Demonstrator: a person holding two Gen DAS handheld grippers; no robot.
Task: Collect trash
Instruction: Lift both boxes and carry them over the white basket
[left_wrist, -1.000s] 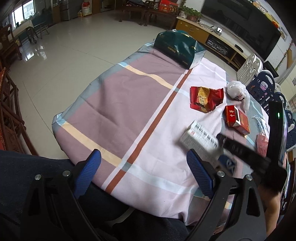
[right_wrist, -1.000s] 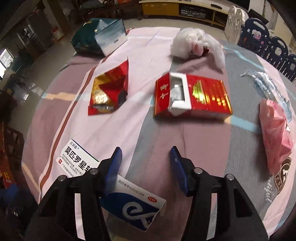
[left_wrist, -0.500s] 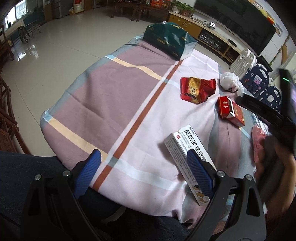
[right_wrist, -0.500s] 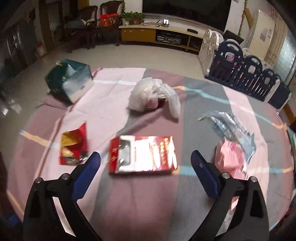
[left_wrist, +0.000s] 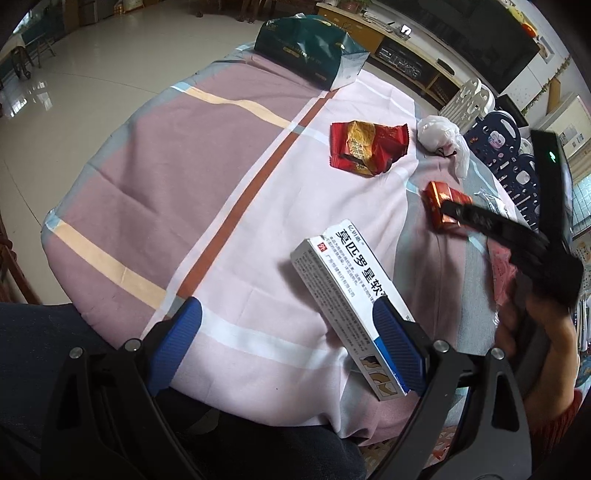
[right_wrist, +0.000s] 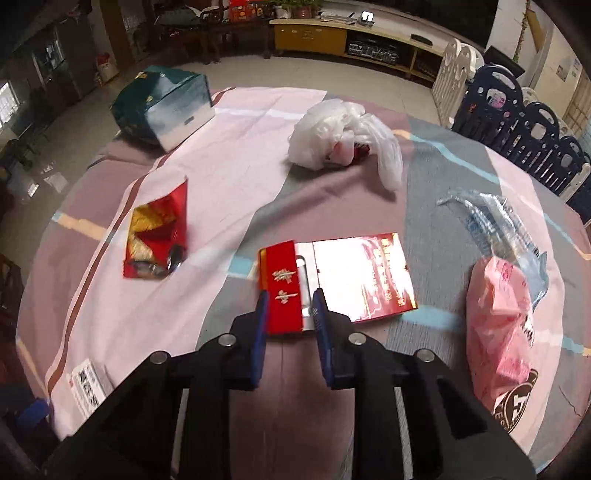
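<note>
1. Red and glossy, an opened cigarette box (right_wrist: 334, 282) lies flat on a striped tablecloth (right_wrist: 229, 155); everything below is placed from this box.
2. The right gripper (right_wrist: 288, 314) is at the box's near end. Its jaws have just been closing and stand narrow on either side of the flip lid; whether the pads press on it I cannot tell.
3. Left of the box lies a torn red and gold wrapper (right_wrist: 157, 234).
4. Beyond the box sits a crumpled white plastic bag (right_wrist: 343, 142).
5. Far beyond and to the left stands a dark green paper bag (right_wrist: 162, 101).
6. Right of the box lie a pink bag (right_wrist: 498, 314) and, just beyond it, clear plastic wrap (right_wrist: 495, 221).
7. Near-left of the box, by the table edge, lies a white and blue medicine carton (left_wrist: 351, 306).
8. The left gripper (left_wrist: 288, 332) hovers with jaws wide and holds nothing; its right finger (left_wrist: 397, 345) overlaps the carton in its view.
</note>
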